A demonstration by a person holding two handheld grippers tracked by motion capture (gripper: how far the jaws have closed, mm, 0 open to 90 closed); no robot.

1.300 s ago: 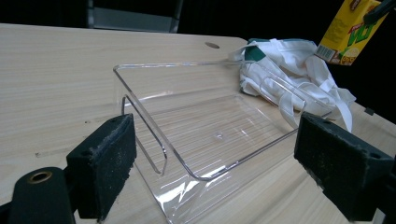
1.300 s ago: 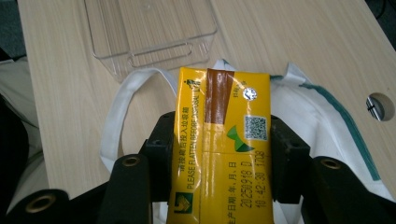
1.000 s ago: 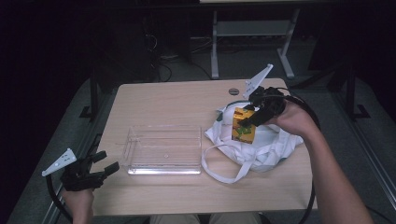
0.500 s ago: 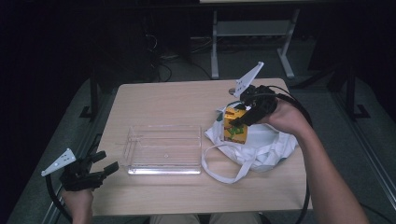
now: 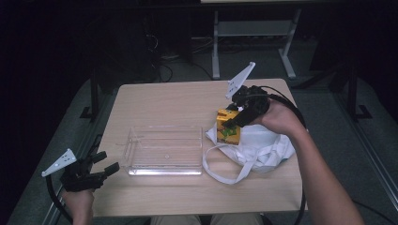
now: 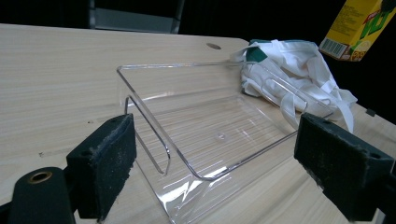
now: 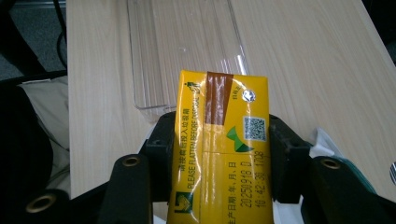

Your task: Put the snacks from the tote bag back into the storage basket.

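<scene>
The right gripper (image 5: 233,118) clamps a yellow drink carton (image 5: 228,127) between its jaws, holding it above the white cloth bag (image 5: 263,147), just beside the clear plastic tray (image 5: 164,151). The left gripper (image 5: 104,165) rests at the table's (image 5: 159,101) near-left edge, jaws wide apart and empty.

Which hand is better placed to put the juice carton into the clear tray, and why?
The right. Its tool is already shut on the juice carton, lifted above the white bag beside the clear tray. The left tool sits open, off the table's corner.
</scene>
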